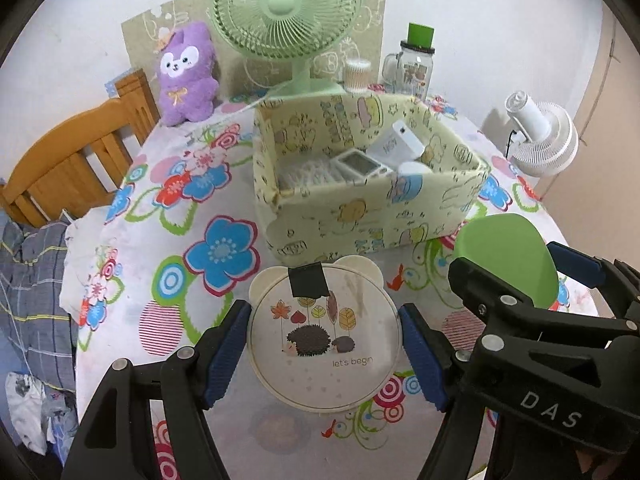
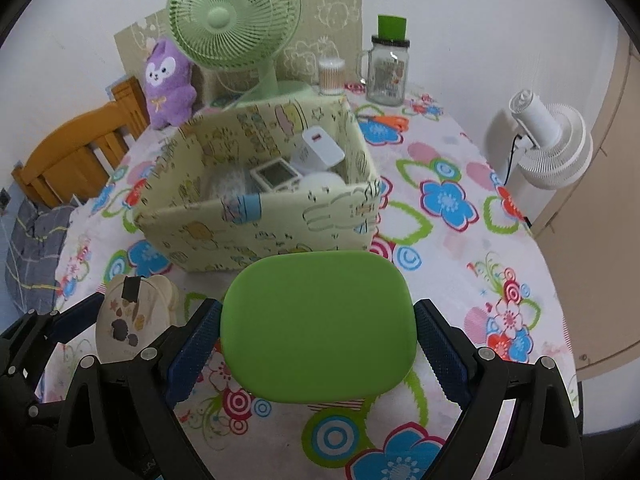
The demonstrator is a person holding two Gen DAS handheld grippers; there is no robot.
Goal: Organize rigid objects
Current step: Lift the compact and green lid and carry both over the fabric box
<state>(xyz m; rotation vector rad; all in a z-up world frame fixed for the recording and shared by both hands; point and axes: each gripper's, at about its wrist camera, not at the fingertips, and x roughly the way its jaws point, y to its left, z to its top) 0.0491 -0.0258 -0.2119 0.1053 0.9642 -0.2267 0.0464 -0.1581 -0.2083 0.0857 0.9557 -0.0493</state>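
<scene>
My left gripper is shut on a round cream case with a hedgehog picture, held above the flowered tablecloth. My right gripper is shut on a flat green rounded case; it also shows in the left wrist view. The hedgehog case shows at the left of the right wrist view. A pale yellow patterned storage box stands just beyond both grippers, also seen in the right wrist view. It holds a white charger, a small screen device and other white items.
A green desk fan, a purple plush toy, a cotton-swab tub and a glass jar with a green lid stand at the table's back. A white fan is at the right edge. A wooden chair is on the left.
</scene>
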